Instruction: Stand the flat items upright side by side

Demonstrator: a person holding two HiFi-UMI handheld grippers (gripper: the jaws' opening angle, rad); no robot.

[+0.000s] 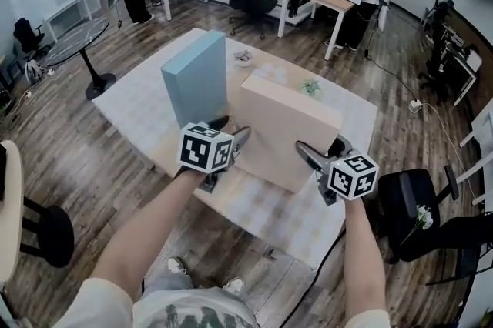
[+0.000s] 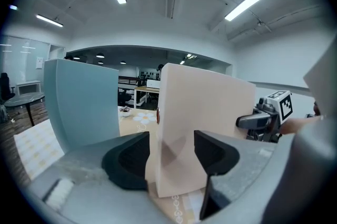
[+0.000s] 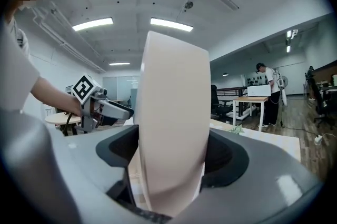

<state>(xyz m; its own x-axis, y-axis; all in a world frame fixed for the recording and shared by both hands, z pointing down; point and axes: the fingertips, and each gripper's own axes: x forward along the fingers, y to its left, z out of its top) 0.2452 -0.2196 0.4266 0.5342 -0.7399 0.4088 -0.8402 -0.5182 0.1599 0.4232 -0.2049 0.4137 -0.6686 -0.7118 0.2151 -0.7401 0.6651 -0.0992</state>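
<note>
The left hand-held gripper (image 1: 231, 132) and right hand-held gripper (image 1: 323, 152) sensibly clamp the 2 near ends of the stiff, probably light beige box (image 1: 289, 126), upright on the surface (image 1: 146, 103) beside the blue box (image 1: 196, 76).

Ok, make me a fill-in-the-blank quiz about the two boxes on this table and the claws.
1. The blue box stands ____ on the table.
2. The left claw and the right claw both grip the ____ box.
3. In the head view, the beige box is to the ____ of the blue box.
Missing words: upright; beige; right.
</note>
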